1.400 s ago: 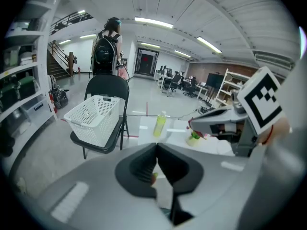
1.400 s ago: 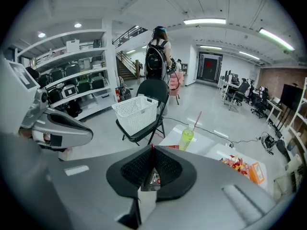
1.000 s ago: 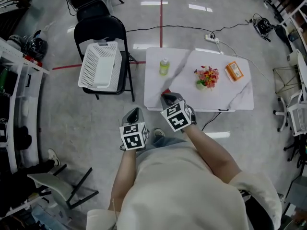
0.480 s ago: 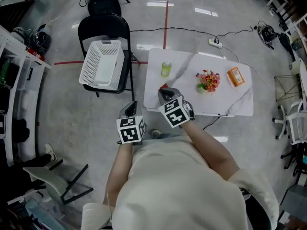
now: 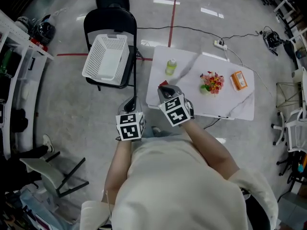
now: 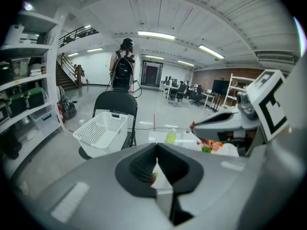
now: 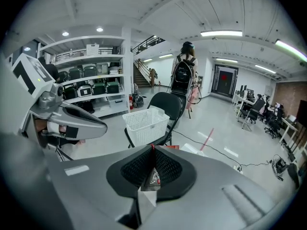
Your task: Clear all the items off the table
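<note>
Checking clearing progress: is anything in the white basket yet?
No: in the head view the white basket on the black chair shows only its bare bottom.

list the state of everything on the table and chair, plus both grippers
left gripper: shut, empty
right gripper: shut on red packet
green bottle: upright on table
flowers: on table
orange box: flat on table
white basket: empty, on chair

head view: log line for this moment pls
right tongs: shut on red packet | left tongs: shut, empty | table: bottle, flowers, box
</note>
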Demonstrator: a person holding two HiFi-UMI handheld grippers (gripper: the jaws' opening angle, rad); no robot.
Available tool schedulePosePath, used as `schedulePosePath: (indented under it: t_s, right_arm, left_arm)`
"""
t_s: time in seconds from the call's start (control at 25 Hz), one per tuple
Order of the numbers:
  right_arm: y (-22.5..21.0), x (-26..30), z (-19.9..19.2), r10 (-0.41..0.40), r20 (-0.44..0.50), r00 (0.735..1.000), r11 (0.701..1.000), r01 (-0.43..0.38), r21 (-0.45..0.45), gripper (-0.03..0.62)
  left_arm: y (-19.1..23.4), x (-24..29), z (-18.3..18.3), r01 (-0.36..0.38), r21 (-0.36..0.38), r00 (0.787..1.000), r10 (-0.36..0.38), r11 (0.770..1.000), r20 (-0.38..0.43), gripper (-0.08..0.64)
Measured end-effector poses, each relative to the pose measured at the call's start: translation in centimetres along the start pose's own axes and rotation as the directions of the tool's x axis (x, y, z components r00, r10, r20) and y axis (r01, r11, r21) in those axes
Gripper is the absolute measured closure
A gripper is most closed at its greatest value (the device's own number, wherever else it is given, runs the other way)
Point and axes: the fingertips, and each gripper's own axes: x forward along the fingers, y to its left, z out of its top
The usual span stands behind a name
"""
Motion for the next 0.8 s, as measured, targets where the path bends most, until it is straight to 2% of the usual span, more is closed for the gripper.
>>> schedulePosePath:
  t_s: [0.28, 0.8]
  right_arm:
    - [1.8, 2.0, 2.3, 0.047, 0.017, 0.999, 0.999, -0.046, -0.029, 0.578]
    - [3.1, 7.7, 8.2, 0.100, 0.018, 0.995, 0.993, -0.099, -0.065, 0.578]
  left_arm:
    - [3.0, -0.1, 0.1, -0.036, -0.025, 0.999, 0.036, 0.999, 0.002, 0.552]
    - [9.9, 2.4, 2.5, -0.076, -0.073, 0.997, 0.076, 0.994, -0.005, 0.552]
